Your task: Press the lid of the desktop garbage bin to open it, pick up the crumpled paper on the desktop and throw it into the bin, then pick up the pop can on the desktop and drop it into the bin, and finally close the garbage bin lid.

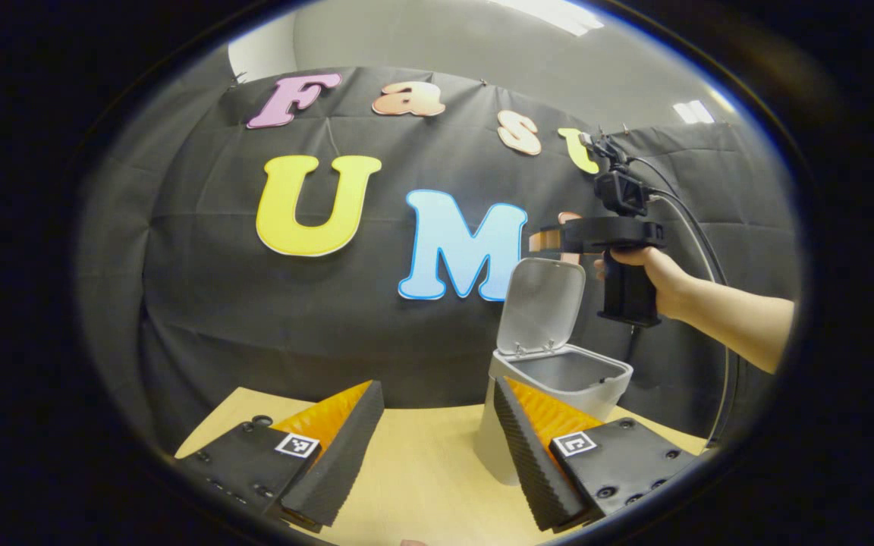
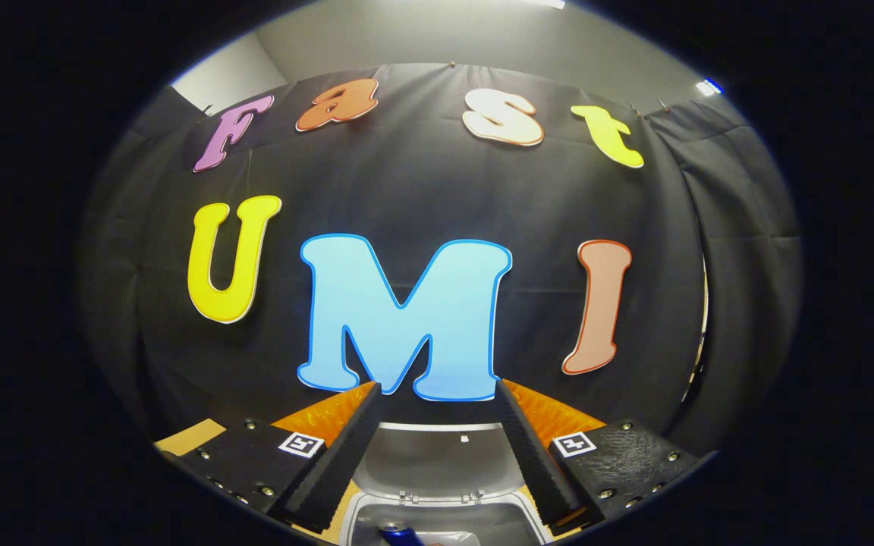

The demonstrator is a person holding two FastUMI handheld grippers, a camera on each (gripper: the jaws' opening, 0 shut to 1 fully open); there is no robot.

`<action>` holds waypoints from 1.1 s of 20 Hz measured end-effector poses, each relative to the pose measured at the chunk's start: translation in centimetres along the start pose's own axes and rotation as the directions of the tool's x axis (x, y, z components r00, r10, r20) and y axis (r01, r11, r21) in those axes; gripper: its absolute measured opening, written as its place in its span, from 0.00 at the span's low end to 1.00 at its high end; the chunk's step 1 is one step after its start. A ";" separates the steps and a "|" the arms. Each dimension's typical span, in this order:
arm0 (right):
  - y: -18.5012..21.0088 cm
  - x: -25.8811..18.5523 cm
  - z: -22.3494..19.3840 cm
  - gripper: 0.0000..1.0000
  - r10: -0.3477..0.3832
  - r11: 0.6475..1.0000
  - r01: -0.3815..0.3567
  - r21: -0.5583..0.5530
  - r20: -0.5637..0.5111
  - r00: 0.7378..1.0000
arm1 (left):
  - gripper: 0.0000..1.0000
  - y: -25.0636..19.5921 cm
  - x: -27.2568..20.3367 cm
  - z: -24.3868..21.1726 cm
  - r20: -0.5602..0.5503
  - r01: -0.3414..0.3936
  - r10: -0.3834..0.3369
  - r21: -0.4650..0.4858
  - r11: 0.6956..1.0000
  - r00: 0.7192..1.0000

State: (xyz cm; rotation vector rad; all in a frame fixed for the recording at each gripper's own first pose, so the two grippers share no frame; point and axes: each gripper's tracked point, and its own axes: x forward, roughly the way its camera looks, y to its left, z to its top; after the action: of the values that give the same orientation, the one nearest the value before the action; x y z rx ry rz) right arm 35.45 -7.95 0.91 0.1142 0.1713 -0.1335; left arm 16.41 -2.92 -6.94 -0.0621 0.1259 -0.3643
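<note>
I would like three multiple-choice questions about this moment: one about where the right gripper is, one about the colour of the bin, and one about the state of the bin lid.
1. Where is the right gripper?
A. Resting on the table
B. Held in the air above the open bin
C. Beside the left gripper, low down

2. What colour is the garbage bin?
A. Light grey-white
B. Red
C. Green

3. How is the lid?
A. Shut flat
B. Lying on the table
C. Raised, standing open on its hinge

Answers:
1 B: the left gripper view shows a hand holding it above the bin.
2 A: the bin's body and lid are pale grey-white.
3 C: the lid stands up behind the bin's opening, and the inside is seen.
</note>
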 end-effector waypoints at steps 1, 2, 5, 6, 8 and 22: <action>0.0 0.3 -0.5 0.94 0.003 1.000 -0.003 0.008 -0.016 1.000 | 0.94 0.2 -0.1 0.0 0.000 -0.005 0.005 -0.003 1.000 1.000; 0.1 0.5 -0.8 0.94 0.010 1.000 -0.009 0.015 -0.026 1.000 | 0.96 0.3 -0.3 0.0 -0.001 -0.009 0.009 -0.007 1.000 1.000; 0.1 0.4 -0.9 0.94 0.017 0.999 -0.016 0.041 -0.038 0.999 | 0.96 0.7 -0.6 -0.1 0.000 -0.018 0.018 -0.013 1.000 1.000; 0.1 0.3 -1.0 0.94 0.020 0.998 -0.018 0.056 -0.043 0.999 | 0.96 0.7 -0.7 -0.1 -0.001 -0.020 0.020 -0.015 1.000 1.000; 0.0 -0.2 -1.2 0.95 0.022 0.997 -0.019 0.069 -0.051 0.998 | 0.96 0.9 -1.0 -0.2 0.004 -0.019 0.019 -0.017 1.000 1.000; 0.0 -12.0 -9.9 0.94 0.022 0.998 -0.012 0.069 -0.135 0.991 | 0.95 -1.4 -6.0 -0.9 0.042 -0.019 0.020 -0.027 0.999 0.999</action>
State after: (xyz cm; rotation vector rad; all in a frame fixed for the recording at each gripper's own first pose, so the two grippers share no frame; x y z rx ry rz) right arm 22.12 -5.29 -6.66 0.1928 0.3016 -0.1146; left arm 10.26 -2.15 -7.10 -0.0948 0.0896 -0.3417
